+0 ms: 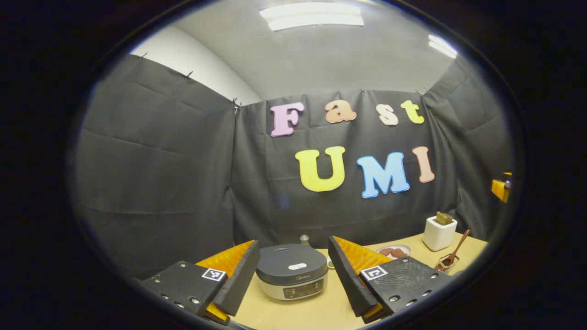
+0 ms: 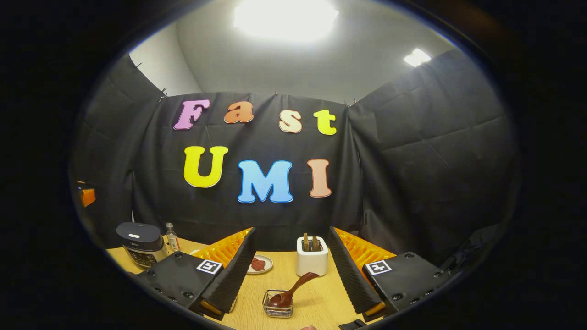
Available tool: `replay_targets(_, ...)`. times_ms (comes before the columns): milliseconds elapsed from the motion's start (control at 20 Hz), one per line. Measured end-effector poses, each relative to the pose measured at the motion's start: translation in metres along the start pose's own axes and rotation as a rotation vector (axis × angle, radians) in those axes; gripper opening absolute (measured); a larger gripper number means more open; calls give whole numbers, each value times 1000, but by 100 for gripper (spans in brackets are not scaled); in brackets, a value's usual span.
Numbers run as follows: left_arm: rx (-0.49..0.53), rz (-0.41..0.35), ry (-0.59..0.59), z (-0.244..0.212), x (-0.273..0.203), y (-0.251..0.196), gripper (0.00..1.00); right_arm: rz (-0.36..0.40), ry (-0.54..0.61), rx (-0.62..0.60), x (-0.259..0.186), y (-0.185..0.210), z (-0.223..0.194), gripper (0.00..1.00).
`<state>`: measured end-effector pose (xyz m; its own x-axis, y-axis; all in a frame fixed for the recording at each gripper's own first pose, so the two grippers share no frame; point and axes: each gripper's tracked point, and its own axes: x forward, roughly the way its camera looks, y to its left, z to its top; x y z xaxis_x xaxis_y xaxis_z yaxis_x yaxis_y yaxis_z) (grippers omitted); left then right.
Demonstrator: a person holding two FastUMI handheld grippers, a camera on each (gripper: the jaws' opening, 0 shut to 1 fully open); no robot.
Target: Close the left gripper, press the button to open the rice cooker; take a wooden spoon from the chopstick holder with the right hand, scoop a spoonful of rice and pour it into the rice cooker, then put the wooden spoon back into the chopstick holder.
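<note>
On the pale wooden worktop [image 1: 321, 307], in the left gripper view, a round rice cooker with a dark grey lid and silver body [image 1: 291, 271] is sitting between the two fingers of the left tongs [image 1: 293, 279], lid down. The tongs are standing wide apart, touching nothing. Just behind the cooker a small glass bottle [image 1: 304, 239] is peeking over the lid. Farther right, a small white plate with reddish-brown pieces [image 1: 393, 250] is lying near a white square chopstick holder [image 1: 439, 233] with wooden ends poking out. In front of the holder a dark brown wooden spoon [image 1: 458, 249] is leaning in a small clear glass dish [image 1: 445, 264].

In the right gripper view, the right tongs [image 2: 291, 275] are hanging wide apart, holding nothing. Between their fingers the chopstick holder [image 2: 312, 259] is standing upright, and nearer the camera the wooden spoon [image 2: 293, 288] is resting bowl-down in the glass dish [image 2: 278, 306], handle tilting up to the right. The plate [image 2: 260, 264] is sitting beside the left finger. The rice cooker [image 2: 141, 244] is sitting far left with the bottle [image 2: 172, 237] just beside it.
</note>
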<state>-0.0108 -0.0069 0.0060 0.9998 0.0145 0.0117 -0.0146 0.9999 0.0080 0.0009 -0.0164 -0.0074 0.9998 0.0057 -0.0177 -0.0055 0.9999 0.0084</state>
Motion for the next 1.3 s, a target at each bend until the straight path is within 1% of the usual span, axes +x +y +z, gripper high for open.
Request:
replay_targets(300, 3, 6, 3, 0, -1, 2, 90, 8, -14, -7, 2, 0, 4, 97)
replay_targets(350, 6, 5, 3, 2, -2, 2, 87, 10, -13, -5, 2, 1, 4, 97)
replay_targets(400, 8, -5, 1, 3, -1, -1, 87, 13, -12, -4, 3, 1, 2, 97)
replay_targets(500, 8, -12, -1, 7, -3, -3, 73, 17, -12, -3, 4, 2, 2, 98)
replay_targets(550, 6, -18, 2, 5, -1, -5, 68, 20, -13, -4, 6, 2, 2, 98)
replay_targets(600, 4, -19, 4, 6, -1, -6, 68, 21, -14, -4, 6, 1, 1, 98)
replay_targets(700, 8, 8, -5, 8, 1, 2, 52, 25, -15, -5, 8, 1, 1, 98)
replay_targets(750, 5, 11, -4, 8, 0, 0, 44, 26, -16, -7, 8, 0, 1, 98)
replay_targets(800, -1, 9, 0, 8, -1, -3, 39, 29, -16, -8, 9, -1, 0, 98)
replay_targets(850, -8, 3, 3, 6, -1, -7, 40, 34, -15, -10, 10, -1, 0, 98)
replay_targets(900, -11, 23, 1, 7, -1, -5, 40, 36, -15, -12, 10, -2, -1, 98)
replay_targets(950, -25, 0, 8, 8, 0, -9, 31, 39, -17, -13, 11, -4, -1, 98)
replay_targets(1050, -32, 46, 14, 5, -1, -1, 14, 49, -19, -10, 12, -7, -1, 98)
replay_targets(1100, -36, 55, 11, 6, -4, -1, 8, 54, -17, -12, 12, -9, -4, 97)
replay_targets(1150, -39, 63, 8, 9, -7, -1, 5, 57, -19, -12, 13, -12, -4, 98)
replay_targets(1300, -31, 64, -10, 18, -3, -5, 0, 82, -13, 2, 14, -17, -10, 98)
